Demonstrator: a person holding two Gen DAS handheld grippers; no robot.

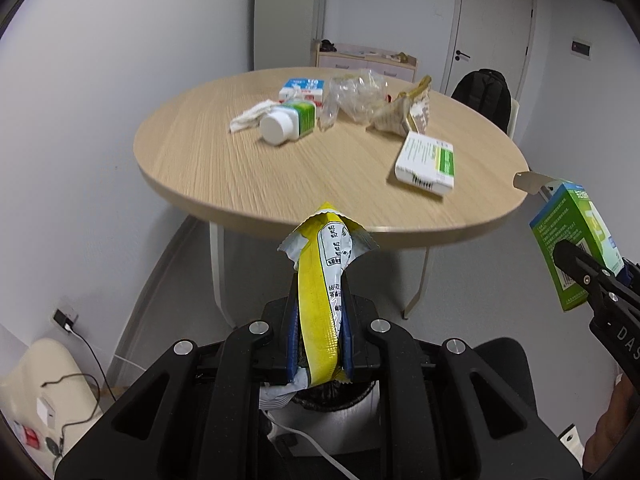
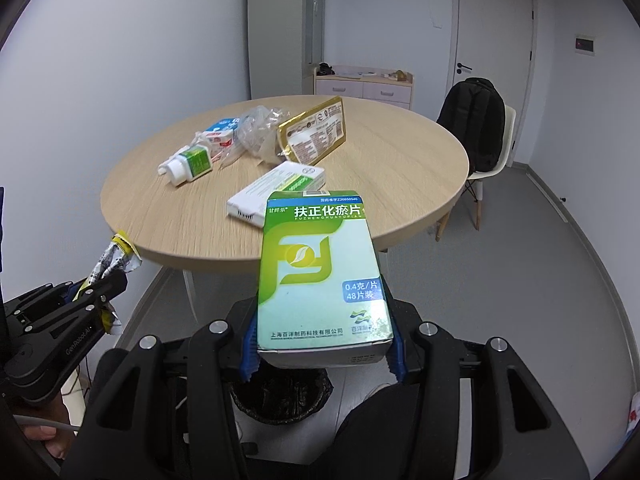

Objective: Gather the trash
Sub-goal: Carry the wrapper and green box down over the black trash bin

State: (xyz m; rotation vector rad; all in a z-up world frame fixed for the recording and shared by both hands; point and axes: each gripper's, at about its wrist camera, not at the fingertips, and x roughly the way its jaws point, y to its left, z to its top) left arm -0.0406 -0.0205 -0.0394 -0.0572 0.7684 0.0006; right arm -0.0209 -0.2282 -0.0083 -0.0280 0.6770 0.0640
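Nearest to us, the bin (image 2: 280,396) sits on the floor right under both claws, black liner showing. We've got the left claw (image 1: 320,344) clamped tight on a yellow wrapper (image 1: 324,276), and the right claw (image 2: 322,354) clamped on the green box (image 2: 320,272), pads pressing its two sides near the bottom edge.

Risks, as we read it:
- Wrapper is crumpled and slippery w/ most of it sticking up past the pads. If we let go while off-centre, it could flutter and land on the floor beside the bin, not in it.
- Box is tall and held low, so it's top-heavy. A quick swing could tip it out of the pads. Its top flap looks open in the left view, so it might snag the bin rim or the table (image 2: 400,152) edge.
- The claws are close, side by side. Dropping both at once over one small opening could knock them together. Safer to go one at a time.
- A white cable (image 1: 316,448) lies by the bin base; it could catch if we go low.

Farther off, the table holds more trash: white box (image 2: 276,192) near the edge, then bottle (image 2: 188,164), clear plastic (image 2: 256,132), gold pouch (image 2: 316,132), blue-white carton (image 2: 220,132). White box sits near the rim, so a careless reach could shove it off.
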